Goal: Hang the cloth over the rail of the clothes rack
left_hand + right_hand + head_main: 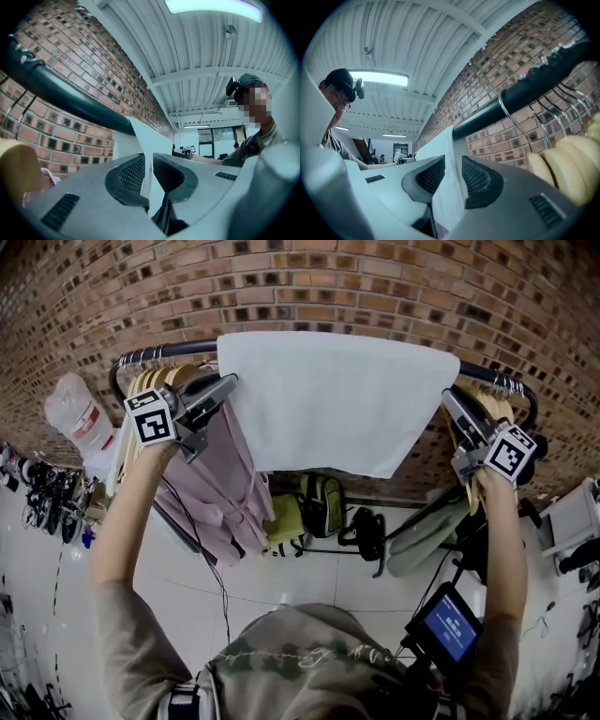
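Cloth (pixel 328 399): white, draped over the dark rail (pixel 173 348) of the clothes rack, hanging down the near side; lower hem runs slightly askew and ends above the floor.

Left gripper (pixel 225 385): at the cloth's left edge, just under the rail. Jaws close together, clamped on the cloth edge, which runs between the pads (pixel 133 173).

Right gripper (pixel 452 404): at the cloth's right edge. Jaws stand wider apart; the cloth fold lies between them, not visibly pinched.

Room to move: brick wall (pixel 309 287) close behind the rail. Wooden hangers (pixel 155 381) crowd the rail outside the left gripper, with a pink garment (pixel 220 493) hanging below. More hangers (pixel 567 173) sit just beside the right gripper. The rail span under the cloth is otherwise bare.

Containers: green and dark bags (pixel 323 502) on the floor under the cloth; contents not visible.
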The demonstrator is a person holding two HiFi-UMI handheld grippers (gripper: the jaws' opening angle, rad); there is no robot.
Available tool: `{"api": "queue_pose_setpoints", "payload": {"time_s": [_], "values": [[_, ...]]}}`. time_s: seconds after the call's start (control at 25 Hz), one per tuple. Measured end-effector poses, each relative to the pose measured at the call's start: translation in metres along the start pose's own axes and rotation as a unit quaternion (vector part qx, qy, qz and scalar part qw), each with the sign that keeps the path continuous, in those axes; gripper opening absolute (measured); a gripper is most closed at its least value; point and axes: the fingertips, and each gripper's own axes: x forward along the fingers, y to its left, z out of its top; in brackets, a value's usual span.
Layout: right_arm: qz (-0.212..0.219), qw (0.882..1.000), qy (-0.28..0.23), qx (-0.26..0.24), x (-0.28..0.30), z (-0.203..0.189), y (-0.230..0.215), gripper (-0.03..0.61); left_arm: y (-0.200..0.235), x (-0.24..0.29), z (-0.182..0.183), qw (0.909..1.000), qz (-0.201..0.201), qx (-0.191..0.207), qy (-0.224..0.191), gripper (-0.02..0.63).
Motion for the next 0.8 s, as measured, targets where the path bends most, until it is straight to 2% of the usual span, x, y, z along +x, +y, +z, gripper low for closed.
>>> {"api": "queue_pose_setpoints", "payload": {"time_s": [0.16,0.36,0.52,0.68,0.72,0.8], "values": [[0.019,1.000,0.022,0.005,0.007,-0.016,0.002,0.092,0.004,-0.003,-0.019,0.9998,0.013,-0.010,0.011,0.037],[0.033,0.999,0.029,-0.016,0.010,-0.021,0.009,0.090,0.019,-0.007,-0.030,0.9984,0.035,-0.037,0.024,0.037],[0.030,0.999,0.023,-0.026,0.008,-0.017,0.008,0.087,0.019,-0.009,-0.043,0.9967,0.032,-0.054,0.050,0.037],[0.026,0.999,0.010,-0.022,0.004,-0.011,0.006,0.084,0.021,-0.011,-0.050,0.9961,0.017,-0.071,0.050,0.038],[0.025,0.999,0.006,-0.021,0.003,-0.010,0.006,0.034,0.021,-0.010,-0.050,0.9960,0.016,-0.072,0.050,0.038],[0.026,1.000,0.000,-0.015,0.001,-0.010,0.006,0.032,0.022,-0.009,-0.050,0.9963,0.010,-0.073,0.046,0.038]]}}
